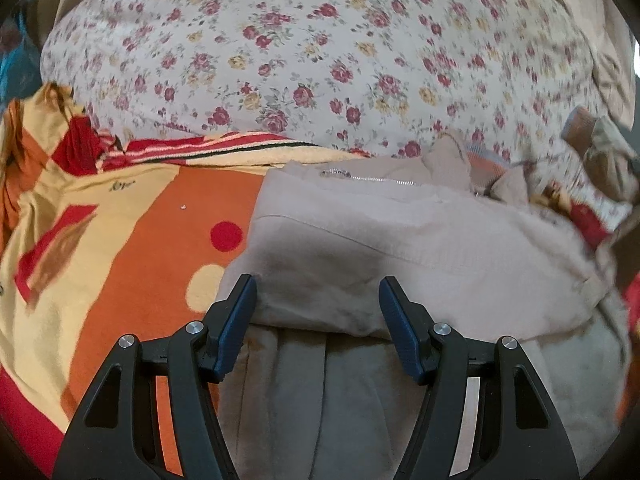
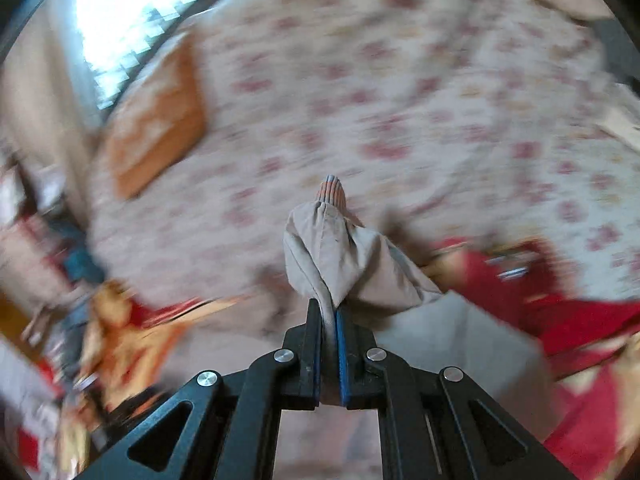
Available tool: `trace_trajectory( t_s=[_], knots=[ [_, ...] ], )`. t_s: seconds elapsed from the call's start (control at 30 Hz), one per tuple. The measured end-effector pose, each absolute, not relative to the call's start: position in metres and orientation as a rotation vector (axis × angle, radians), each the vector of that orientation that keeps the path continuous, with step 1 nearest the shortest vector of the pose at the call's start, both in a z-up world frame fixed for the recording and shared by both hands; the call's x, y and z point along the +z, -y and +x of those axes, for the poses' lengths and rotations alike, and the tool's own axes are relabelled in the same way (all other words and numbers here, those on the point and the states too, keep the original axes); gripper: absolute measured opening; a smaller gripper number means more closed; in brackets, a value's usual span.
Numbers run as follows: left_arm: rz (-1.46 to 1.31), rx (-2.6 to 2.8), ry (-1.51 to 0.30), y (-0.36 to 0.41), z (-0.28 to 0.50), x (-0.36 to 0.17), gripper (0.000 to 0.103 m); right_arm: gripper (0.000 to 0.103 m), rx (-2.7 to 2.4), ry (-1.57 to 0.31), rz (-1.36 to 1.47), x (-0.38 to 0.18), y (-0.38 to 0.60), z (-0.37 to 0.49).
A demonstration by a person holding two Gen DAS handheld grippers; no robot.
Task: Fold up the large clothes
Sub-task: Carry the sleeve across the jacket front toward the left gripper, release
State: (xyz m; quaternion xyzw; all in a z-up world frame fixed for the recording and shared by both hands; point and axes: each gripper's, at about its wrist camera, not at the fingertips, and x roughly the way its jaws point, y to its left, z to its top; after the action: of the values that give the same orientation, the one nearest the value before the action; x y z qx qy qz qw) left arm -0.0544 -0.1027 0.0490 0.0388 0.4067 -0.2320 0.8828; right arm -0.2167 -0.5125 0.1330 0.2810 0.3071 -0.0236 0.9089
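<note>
Lying between open left tongs (image 1: 318,294): beige jacket (image 1: 400,248).

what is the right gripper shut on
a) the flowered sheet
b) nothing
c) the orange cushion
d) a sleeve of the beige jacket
d: in the right wrist view the right gripper has its jaws pinched on beige fabric of the sleeve, which ends in a striped cuff.

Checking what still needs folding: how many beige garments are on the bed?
1 that I can tell: a beige jacket on the orange blanket, between the left gripper's open fingers; its sleeve is pinched by the right gripper. More may be hidden.
</note>
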Motion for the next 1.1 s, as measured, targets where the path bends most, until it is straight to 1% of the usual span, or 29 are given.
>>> trace_trajectory(
  t_s=[0.07, 0.1, 0.17, 0.2, 0.23, 0.27, 0.4, 0.5, 0.6, 0.67, 0.7, 0.83, 0.93, 0.97, 1.0, 1.03, 1.07, 1.1],
  knots=[
    [0.025, -0.504, -0.859, 0.097, -0.053, 0.051, 0.064, 0.006, 0.063, -0.649, 0.55, 0.13, 0.467, -0.215],
    [-0.009, -0.523, -0.871, 0.094, -0.051, 0.052, 0.064, 0.006, 0.09, -0.673, 0.531, 0.119, 0.453, -0.214],
    [-0.048, -0.553, -0.892, 0.092, -0.05, 0.052, 0.064, 0.009, 0.149, -0.781, 0.456, 0.092, 0.41, -0.207],
    [-0.07, -0.572, -0.908, 0.091, -0.049, 0.052, 0.064, 0.015, 0.158, -0.835, 0.426, 0.079, 0.402, -0.202],
    [-0.085, -0.588, -0.92, 0.091, -0.051, 0.052, 0.064, 0.023, 0.155, -0.893, 0.389, 0.067, 0.392, -0.198],
    [-0.102, -0.608, -0.931, 0.09, -0.051, 0.053, 0.065, 0.027, 0.149, -0.922, 0.367, 0.059, 0.386, -0.199],
    [-0.156, -0.701, -0.934, 0.094, -0.06, 0.067, 0.079, 0.05, 0.139, -0.879, 0.425, 0.061, 0.39, -0.225],
    [-0.188, -0.775, -0.95, 0.105, -0.063, 0.079, 0.084, 0.052, 0.101, -0.827, 0.413, 0.08, 0.401, -0.25],
    [-0.185, -0.826, -1.001, 0.13, -0.062, 0.081, 0.086, 0.055, 0.068, -0.79, 0.428, 0.093, 0.416, -0.276],
    [-0.127, -0.845, -1.032, 0.158, -0.064, 0.078, 0.086, 0.061, 0.047, -0.763, 0.47, 0.099, 0.429, -0.303],
    [-0.098, -0.847, -1.043, 0.169, -0.065, 0.074, 0.086, 0.068, 0.04, -0.757, 0.486, 0.099, 0.431, -0.309],
    [-0.035, -0.865, -1.122, 0.213, -0.067, 0.056, 0.086, 0.068, 0.03, -0.751, 0.521, 0.097, 0.439, -0.335],
    [-0.078, -0.842, -1.164, 0.232, -0.063, 0.045, 0.086, 0.068, 0.018, -0.749, 0.522, 0.096, 0.441, -0.348],
    [-0.104, -0.843, -1.159, 0.235, -0.062, 0.044, 0.081, 0.068, 0.018, -0.748, 0.536, 0.095, 0.443, -0.352],
    [-0.127, -0.849, -1.144, 0.238, -0.063, 0.046, 0.055, 0.068, 0.016, -0.748, 0.546, 0.093, 0.445, -0.355],
    [-0.115, -0.846, -1.139, 0.243, -0.064, 0.049, 0.024, 0.068, 0.011, -0.746, 0.553, 0.092, 0.447, -0.358],
    [-0.094, -0.834, -1.117, 0.247, -0.064, 0.053, 0.015, 0.068, 0.001, -0.743, 0.563, 0.09, 0.449, -0.36],
    [-0.097, -0.836, -1.096, 0.247, -0.065, 0.058, 0.014, 0.068, -0.002, -0.745, 0.573, 0.089, 0.451, -0.361]
  ],
)
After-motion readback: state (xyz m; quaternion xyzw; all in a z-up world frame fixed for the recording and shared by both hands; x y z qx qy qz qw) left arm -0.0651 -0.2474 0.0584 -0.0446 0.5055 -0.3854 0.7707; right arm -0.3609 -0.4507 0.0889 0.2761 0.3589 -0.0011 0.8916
